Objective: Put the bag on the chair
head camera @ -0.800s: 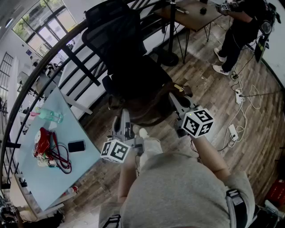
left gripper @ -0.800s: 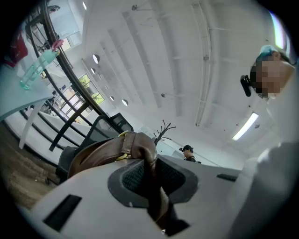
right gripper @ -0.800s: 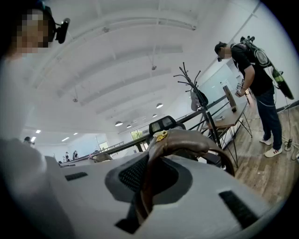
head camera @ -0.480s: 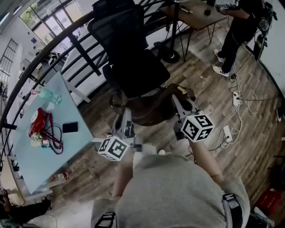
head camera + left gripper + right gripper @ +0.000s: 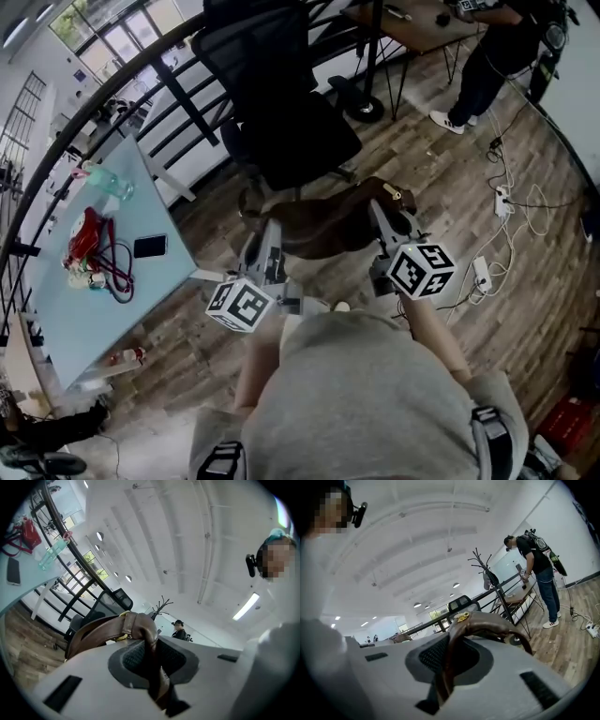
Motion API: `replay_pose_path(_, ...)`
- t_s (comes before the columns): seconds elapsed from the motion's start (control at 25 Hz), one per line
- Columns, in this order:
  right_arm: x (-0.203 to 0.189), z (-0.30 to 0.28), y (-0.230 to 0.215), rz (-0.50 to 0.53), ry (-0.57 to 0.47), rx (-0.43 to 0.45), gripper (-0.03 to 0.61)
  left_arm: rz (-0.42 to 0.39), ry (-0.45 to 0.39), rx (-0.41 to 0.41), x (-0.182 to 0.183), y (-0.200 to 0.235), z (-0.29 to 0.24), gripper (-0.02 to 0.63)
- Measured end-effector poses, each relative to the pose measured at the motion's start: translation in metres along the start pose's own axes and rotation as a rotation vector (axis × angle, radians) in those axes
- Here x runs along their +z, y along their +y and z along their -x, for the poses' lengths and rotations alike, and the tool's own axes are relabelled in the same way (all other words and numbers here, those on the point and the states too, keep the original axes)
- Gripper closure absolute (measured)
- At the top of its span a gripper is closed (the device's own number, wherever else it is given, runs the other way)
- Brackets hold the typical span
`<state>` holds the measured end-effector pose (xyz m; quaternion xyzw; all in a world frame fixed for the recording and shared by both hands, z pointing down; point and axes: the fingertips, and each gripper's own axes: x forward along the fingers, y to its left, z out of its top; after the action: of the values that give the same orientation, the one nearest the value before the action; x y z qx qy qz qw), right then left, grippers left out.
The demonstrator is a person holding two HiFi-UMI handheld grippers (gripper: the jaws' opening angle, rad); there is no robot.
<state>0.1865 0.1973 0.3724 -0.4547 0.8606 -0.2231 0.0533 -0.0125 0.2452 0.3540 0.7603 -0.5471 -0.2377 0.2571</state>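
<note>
Left fingers (image 5: 79,667) were clenched on the left strap (image 5: 140,625), right fingers (image 5: 520,667) clamped on the right strap (image 5: 487,626). Both grips looked solid to me. The bag (image 5: 333,220) hung off the floor (image 5: 450,187) between my left gripper (image 5: 270,242) and right gripper (image 5: 386,217), its long axis running side to side. The chair (image 5: 295,141) stood just beyond the bag, a touch left. I judged the left gripper nearer the seat, so the carry went forward and up.
</note>
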Motion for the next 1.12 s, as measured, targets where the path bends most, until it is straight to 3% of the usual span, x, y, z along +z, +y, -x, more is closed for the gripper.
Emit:
replay_pose_path(0.48, 0.003, 0.007, 0.009, 0.006, 0.008, 0.063, 0.56, -0.001, -0.018, 0.043, 0.004, -0.013, 0.015, 0.572)
replay_pose_path(1.12, 0.011, -0.049, -0.012, -0.037, 0.018, 0.043, 0.56, 0.024, 0.022, 0.026, 0.017, 0.024, -0.047, 0.572)
